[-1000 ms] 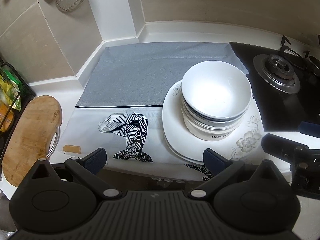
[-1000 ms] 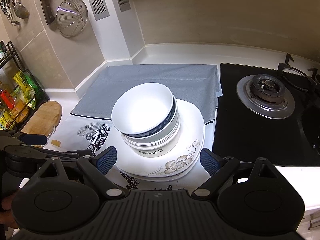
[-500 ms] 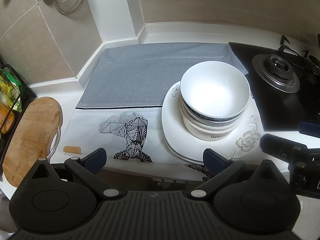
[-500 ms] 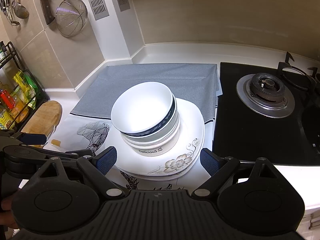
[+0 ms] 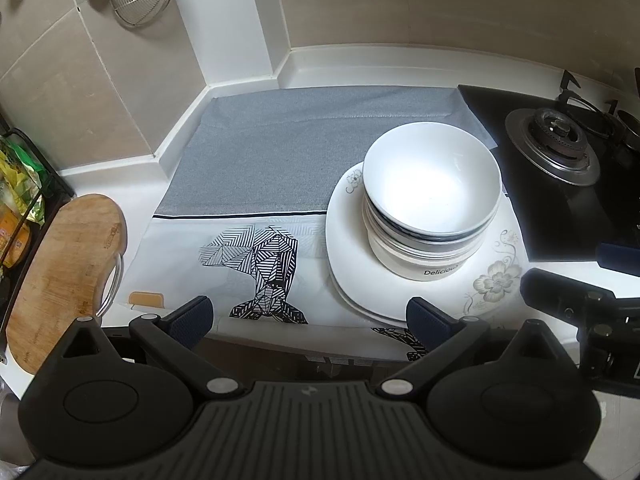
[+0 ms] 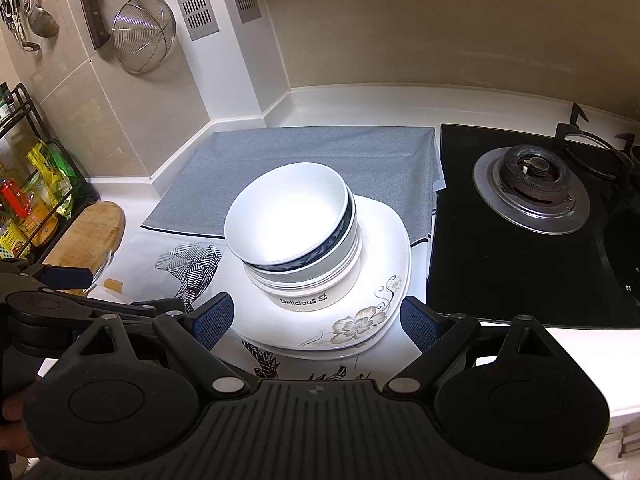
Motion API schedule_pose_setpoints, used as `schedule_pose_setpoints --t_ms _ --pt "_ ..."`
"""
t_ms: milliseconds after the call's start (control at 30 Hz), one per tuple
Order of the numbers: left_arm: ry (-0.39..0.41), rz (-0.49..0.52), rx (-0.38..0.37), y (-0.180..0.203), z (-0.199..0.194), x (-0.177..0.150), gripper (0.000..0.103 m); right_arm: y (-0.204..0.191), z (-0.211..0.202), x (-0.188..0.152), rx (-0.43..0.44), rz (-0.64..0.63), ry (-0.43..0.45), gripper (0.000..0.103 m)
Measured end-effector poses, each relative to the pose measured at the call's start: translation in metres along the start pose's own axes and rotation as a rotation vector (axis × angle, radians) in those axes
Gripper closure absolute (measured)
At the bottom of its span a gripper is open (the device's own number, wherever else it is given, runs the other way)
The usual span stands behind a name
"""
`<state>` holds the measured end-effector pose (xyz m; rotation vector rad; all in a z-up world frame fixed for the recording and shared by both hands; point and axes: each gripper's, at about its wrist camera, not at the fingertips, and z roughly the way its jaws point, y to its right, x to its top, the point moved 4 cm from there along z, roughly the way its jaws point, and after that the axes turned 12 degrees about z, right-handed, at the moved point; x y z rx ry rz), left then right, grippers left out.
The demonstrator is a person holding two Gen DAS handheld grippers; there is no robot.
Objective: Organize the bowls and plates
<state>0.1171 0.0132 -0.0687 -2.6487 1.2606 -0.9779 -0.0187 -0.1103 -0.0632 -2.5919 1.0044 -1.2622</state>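
Note:
A stack of white bowls sits nested on square white plates with a flower print, on a grey and white cloth. The bottom bowl reads "Delicious". My left gripper hangs open over the counter's front edge, left of the plates, with nothing between its pads. In front of the stack my right gripper stands open and holds nothing; it also shows at the right edge of the left wrist view.
A black gas hob lies right of the cloth. A wooden cutting board and a rack of packets stand at the left. A wire strainer and a cleaver hang on the wall.

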Motion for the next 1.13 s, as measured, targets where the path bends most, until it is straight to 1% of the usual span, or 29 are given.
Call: schedule_pose_setpoints --t_ms 433,800,867,933,1133 --pt "0.000 -0.007 0.001 0.000 -0.003 -0.002 0.000 -0.001 -0.001 -0.001 0.002 -0.005 0.002 0.011" --pt "0.011 -0.005 0.005 0.002 -0.009 -0.004 0.000 -0.002 -0.012 -0.005 0.000 -0.005 0.018 0.011" --pt "0.014 0.002 0.006 0.004 -0.010 -0.002 0.000 0.000 -0.014 -0.005 0.000 -0.001 0.022 0.011" --pt "0.017 0.007 0.006 0.006 -0.011 -0.001 0.000 0.001 -0.015 -0.006 -0.001 0.006 0.024 0.008" --pt "0.052 0.024 0.010 0.011 -0.017 0.001 0.000 0.002 -0.016 -0.006 -0.002 0.015 0.023 0.005"
